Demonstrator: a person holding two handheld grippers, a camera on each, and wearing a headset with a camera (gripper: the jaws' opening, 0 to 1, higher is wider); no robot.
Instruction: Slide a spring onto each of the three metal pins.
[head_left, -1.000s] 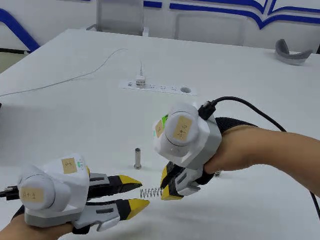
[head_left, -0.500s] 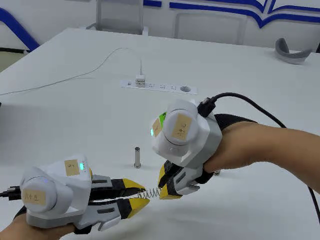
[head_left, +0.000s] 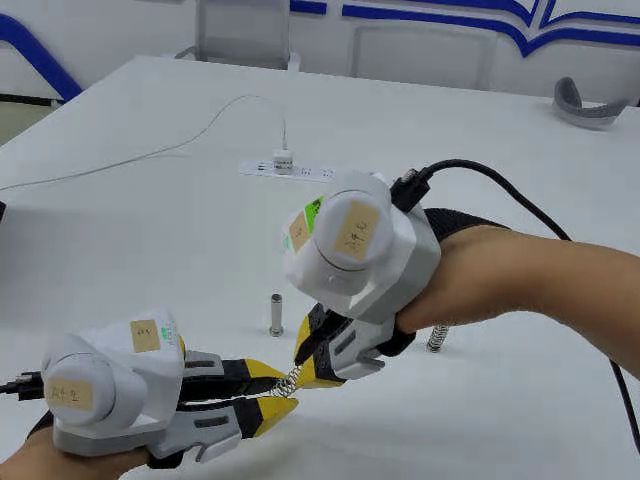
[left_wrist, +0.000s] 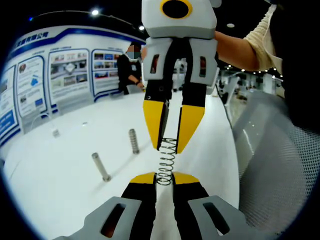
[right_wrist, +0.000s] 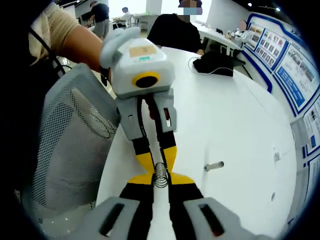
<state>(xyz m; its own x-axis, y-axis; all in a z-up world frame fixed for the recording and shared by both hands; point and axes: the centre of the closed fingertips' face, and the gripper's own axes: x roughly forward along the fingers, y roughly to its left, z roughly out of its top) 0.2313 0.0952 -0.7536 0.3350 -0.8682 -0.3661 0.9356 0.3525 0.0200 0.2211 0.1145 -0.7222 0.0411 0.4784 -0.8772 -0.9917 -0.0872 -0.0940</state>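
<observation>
One spring held in the air between two grippers; a second spring and a pin stand on the table

The spring (head_left: 289, 378) is a small coil of bare steel wire, clear of the table (head_left: 150, 230) and slanting slightly; one end is nipped between the yellow tips of the left gripper (head_left: 281, 389), the other between those of the right gripper (head_left: 306, 374); in the left gripper view its turns (left_wrist: 166, 162) sit open and evenly spaced; the pin (head_left: 276, 315) is a short grey metal cylinder, upright, just beyond the held spring, with nothing on it; the second spring (head_left: 437, 338) stands on end, apart from the pin, close under the right forearm.
</observation>
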